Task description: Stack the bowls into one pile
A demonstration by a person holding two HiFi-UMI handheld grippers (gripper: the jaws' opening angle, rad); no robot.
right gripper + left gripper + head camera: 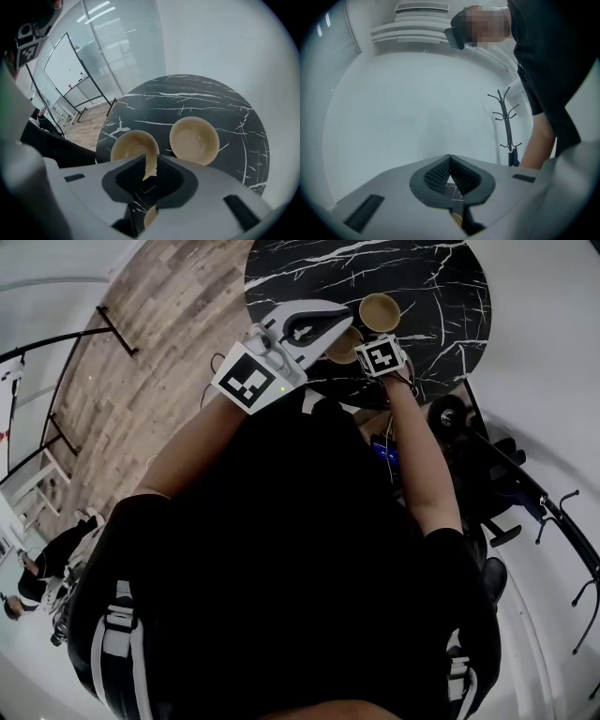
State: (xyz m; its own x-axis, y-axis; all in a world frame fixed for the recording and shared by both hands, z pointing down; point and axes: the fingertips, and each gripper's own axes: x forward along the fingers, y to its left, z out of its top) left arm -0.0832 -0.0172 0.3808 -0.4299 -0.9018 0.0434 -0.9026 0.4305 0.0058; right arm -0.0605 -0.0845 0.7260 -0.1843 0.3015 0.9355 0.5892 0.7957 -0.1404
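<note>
Two tan bowls stand side by side on a round black marble table (211, 101). In the right gripper view the left bowl (131, 144) is nearest and the right bowl (194, 139) sits just beside it. My right gripper (150, 165) points steeply down at the left bowl. Its jaws stand apart with that bowl's near rim in the gap. In the head view one bowl (380, 310) shows fully, and the other bowl (343, 346) is half hidden behind my left gripper (343, 319). The left gripper (450, 159) is shut, empty, and faces a white wall.
The table's near edge (375, 399) is close to my body. Wooden floor (159, 352) lies to the left, and a dark chair and stands (497, 465) to the right. A coat stand (507, 126) stands by the wall in the left gripper view.
</note>
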